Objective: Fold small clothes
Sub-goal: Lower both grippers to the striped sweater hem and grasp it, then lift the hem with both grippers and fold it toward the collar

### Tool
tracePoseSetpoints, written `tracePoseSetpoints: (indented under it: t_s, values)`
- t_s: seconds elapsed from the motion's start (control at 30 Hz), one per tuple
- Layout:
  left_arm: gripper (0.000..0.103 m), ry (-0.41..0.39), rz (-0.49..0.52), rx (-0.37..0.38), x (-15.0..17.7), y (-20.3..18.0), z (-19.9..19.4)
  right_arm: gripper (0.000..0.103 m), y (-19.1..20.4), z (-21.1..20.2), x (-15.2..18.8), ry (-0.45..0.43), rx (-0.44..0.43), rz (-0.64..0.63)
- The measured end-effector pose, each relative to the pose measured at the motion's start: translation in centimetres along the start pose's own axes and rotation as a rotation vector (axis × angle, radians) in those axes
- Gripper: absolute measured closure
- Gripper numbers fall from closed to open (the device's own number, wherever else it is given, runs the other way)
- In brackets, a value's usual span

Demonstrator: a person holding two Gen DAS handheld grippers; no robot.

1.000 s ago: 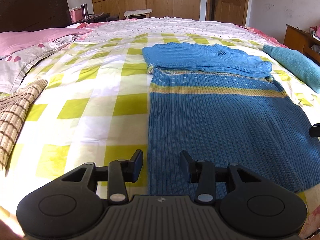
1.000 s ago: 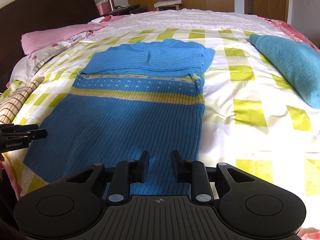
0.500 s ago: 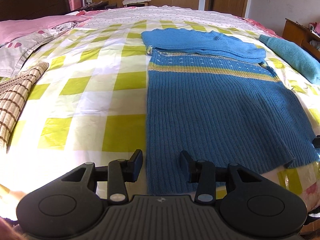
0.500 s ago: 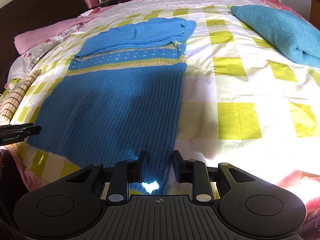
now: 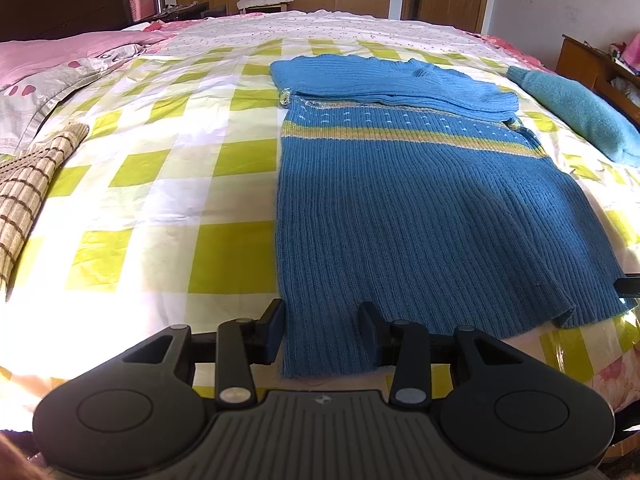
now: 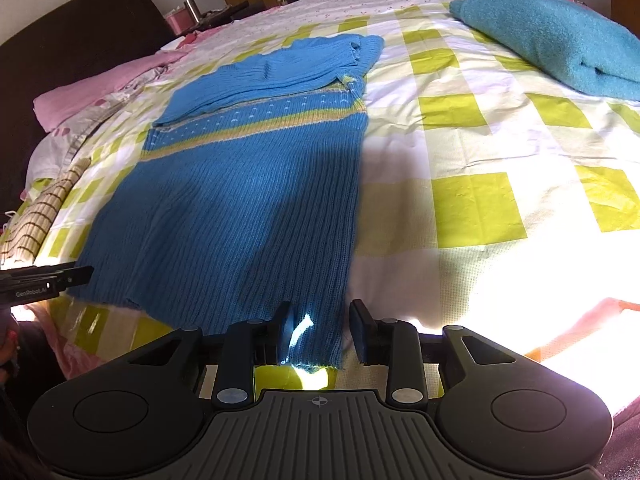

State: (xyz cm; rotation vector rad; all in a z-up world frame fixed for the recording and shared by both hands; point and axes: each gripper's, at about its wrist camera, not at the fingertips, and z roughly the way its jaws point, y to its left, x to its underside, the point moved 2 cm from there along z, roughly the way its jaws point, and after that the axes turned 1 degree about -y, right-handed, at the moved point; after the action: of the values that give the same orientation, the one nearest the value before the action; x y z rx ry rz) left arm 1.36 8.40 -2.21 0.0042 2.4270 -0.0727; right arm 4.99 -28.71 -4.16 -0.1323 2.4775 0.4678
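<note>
A blue ribbed knit sweater point(image 5: 400, 208) with a yellow stripe lies flat on the bed, its sleeves folded across the top; it also shows in the right wrist view point(image 6: 248, 184). My left gripper point(image 5: 322, 328) is open with the sweater's near left hem corner between its fingers. My right gripper point(image 6: 320, 328) is open with the near right hem corner between its fingers. The left gripper's tip point(image 6: 44, 278) shows at the left edge of the right wrist view, by the hem.
The bed has a yellow-and-white checked sheet point(image 5: 168, 184). A folded teal towel point(image 6: 560, 40) lies at the right. A brown checked cloth point(image 5: 24, 188) and pink pillows point(image 5: 48, 56) lie at the left. A wooden nightstand point(image 5: 592, 64) stands right of the bed.
Both grippers have drawn back toward the near bed edge, from over the sweater's body to its hem corners. The right gripper's fingers have opened wider.
</note>
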Motion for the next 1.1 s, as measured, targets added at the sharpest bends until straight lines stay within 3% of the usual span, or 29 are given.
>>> tracePoseSetpoints:
  t_s: [0.3,0.4,0.47,0.53,0.9,1.1]
  values:
    - [0.058,-0.012,-0.026,-0.008,-0.1,-0.1,0.4,0.074,-1.1,0.1,-0.6,0.004,-0.06,0.051]
    - [0.069,-0.017,-0.033,-0.008,-0.2,-0.3,0.3,0.081,-1.6,-0.3,-0.4,-0.003,-0.076,0.067]
    - [0.082,-0.016,-0.039,-0.002,-0.4,-0.3,0.3,0.085,-1.8,-0.4,-0.4,-0.01,-0.096,0.088]
    - [0.084,-0.012,-0.055,0.004,-0.5,-0.3,0.2,0.09,-2.1,-0.4,-0.4,-0.015,-0.121,0.112]
    - [0.086,-0.005,-0.095,0.059,-1.0,-0.3,1.0,0.086,-2.3,0.1,-0.9,-0.007,-0.169,0.129]
    - [0.088,-0.033,-0.213,0.143,-1.6,1.3,0.3,0.095,-2.4,-0.5,-1.3,-0.028,-0.217,0.205]
